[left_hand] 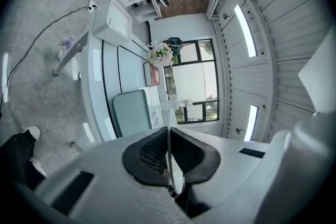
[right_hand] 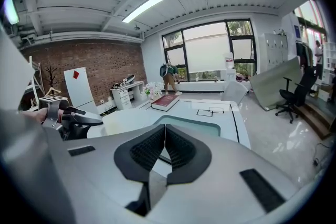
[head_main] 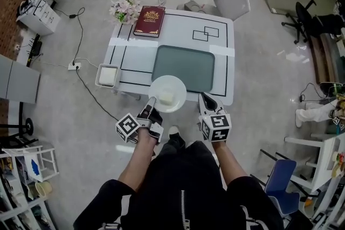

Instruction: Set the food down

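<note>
A round white plate (head_main: 167, 93) carries a pale block of food (head_main: 166, 98) and hangs over the near edge of the white table (head_main: 178, 27). My left gripper (head_main: 150, 107) is shut on the plate's near-left rim. In the left gripper view the rim (left_hand: 177, 176) shows edge-on, pinched between the black pads of that gripper (left_hand: 168, 136). My right gripper (head_main: 205, 100) is at the table's near edge, right of the plate and apart from it. In the right gripper view its jaws (right_hand: 165, 136) are shut with nothing between them.
A grey-green mat (head_main: 184, 66) lies on the table just beyond the plate. A red book (head_main: 150, 21) and flowers (head_main: 125, 8) sit at the far left corner. A white tub (head_main: 108, 75) rests on the left edge, and a white chair (head_main: 229, 0) stands behind the table.
</note>
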